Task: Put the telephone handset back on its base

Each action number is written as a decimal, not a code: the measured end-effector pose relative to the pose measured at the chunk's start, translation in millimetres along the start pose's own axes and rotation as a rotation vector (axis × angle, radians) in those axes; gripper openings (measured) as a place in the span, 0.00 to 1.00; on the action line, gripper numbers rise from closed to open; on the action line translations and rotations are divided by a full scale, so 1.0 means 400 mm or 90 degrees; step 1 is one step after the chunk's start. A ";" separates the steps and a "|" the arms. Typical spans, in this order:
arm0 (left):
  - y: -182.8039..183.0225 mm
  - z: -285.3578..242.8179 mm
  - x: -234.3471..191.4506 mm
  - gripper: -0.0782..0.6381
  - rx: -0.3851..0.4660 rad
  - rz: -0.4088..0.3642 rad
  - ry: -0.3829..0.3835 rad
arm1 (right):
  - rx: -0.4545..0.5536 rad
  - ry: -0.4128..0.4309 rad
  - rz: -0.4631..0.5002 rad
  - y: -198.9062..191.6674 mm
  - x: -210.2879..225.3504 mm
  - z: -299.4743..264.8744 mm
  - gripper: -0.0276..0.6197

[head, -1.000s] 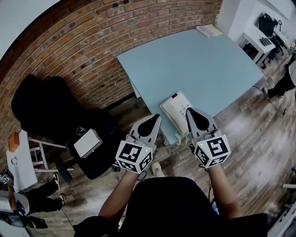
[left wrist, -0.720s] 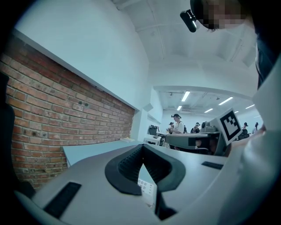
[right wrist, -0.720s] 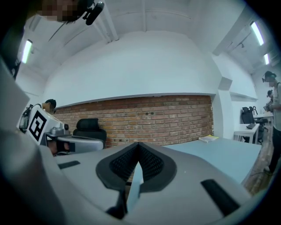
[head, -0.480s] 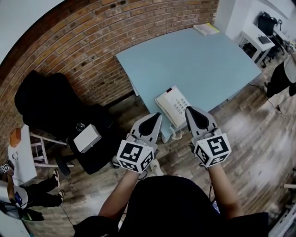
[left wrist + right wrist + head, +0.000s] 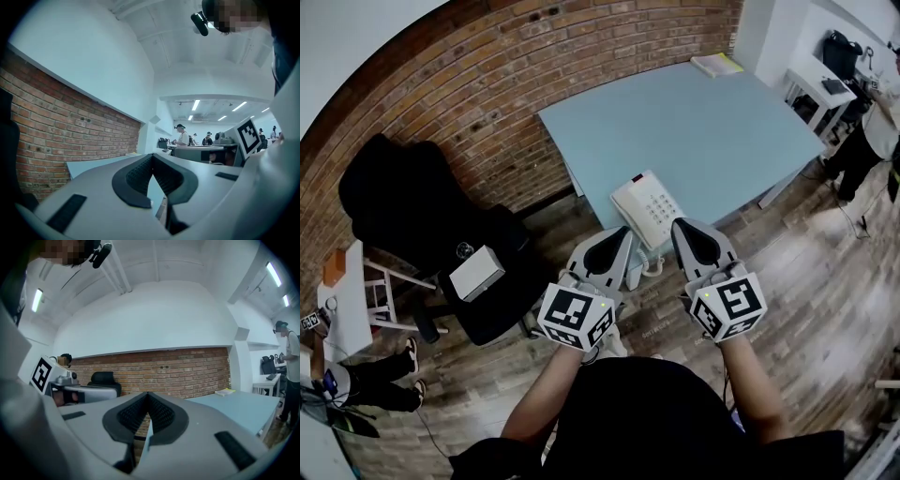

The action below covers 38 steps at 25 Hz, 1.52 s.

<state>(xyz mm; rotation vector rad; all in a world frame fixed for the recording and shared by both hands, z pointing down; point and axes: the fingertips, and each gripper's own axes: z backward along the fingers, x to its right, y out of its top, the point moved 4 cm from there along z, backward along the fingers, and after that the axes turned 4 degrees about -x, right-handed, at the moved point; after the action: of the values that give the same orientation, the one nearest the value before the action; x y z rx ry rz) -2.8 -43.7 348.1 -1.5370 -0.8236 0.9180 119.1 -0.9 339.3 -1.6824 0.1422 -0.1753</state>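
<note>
A white telephone with a keypad sits near the front corner of the light blue table, its coiled cord hanging over the edge. Its handset seems to lie along its left side; I cannot tell whether it is seated. My left gripper and right gripper are held side by side, level, just short of the table edge, one on each side of the phone. Both are shut with nothing between the pads, as the left gripper and the right gripper show in their own views.
A black office chair with a white box stands left of the table against the brick wall. A yellowish book lies at the table's far corner. A person stands at the right, and a white side table stands far left.
The right gripper's tip overlapped the telephone a second ago; now the phone shows whole beyond both tips. Both grippers stay shut and side by side.
</note>
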 end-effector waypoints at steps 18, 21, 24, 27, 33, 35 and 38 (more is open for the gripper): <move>-0.001 0.074 0.150 0.12 0.004 -0.013 0.020 | 0.025 0.026 0.005 0.010 -0.020 0.151 0.06; 0.002 0.085 0.176 0.12 0.008 -0.017 0.025 | 0.026 0.030 0.003 0.006 -0.024 0.179 0.06; 0.002 0.095 0.203 0.12 0.011 -0.021 0.028 | 0.029 0.033 0.003 0.004 -0.025 0.206 0.06; -0.006 0.105 0.225 0.12 0.009 -0.020 0.032 | 0.029 0.037 0.002 -0.003 -0.030 0.229 0.06; -0.009 0.119 0.258 0.12 0.007 -0.027 0.035 | 0.034 0.041 -0.001 -0.006 -0.034 0.263 0.06; -0.010 0.124 0.267 0.12 0.005 -0.029 0.036 | 0.034 0.041 -0.002 -0.009 -0.034 0.272 0.06; -0.008 0.123 0.272 0.12 0.007 -0.030 0.038 | 0.035 0.040 -0.003 -0.012 -0.031 0.274 0.06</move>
<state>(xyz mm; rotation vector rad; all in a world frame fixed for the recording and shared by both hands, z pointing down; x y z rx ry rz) 2.7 74.7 334.0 -1.5219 -0.8065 0.8374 128.7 108.8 331.3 -1.6227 0.1784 -0.2342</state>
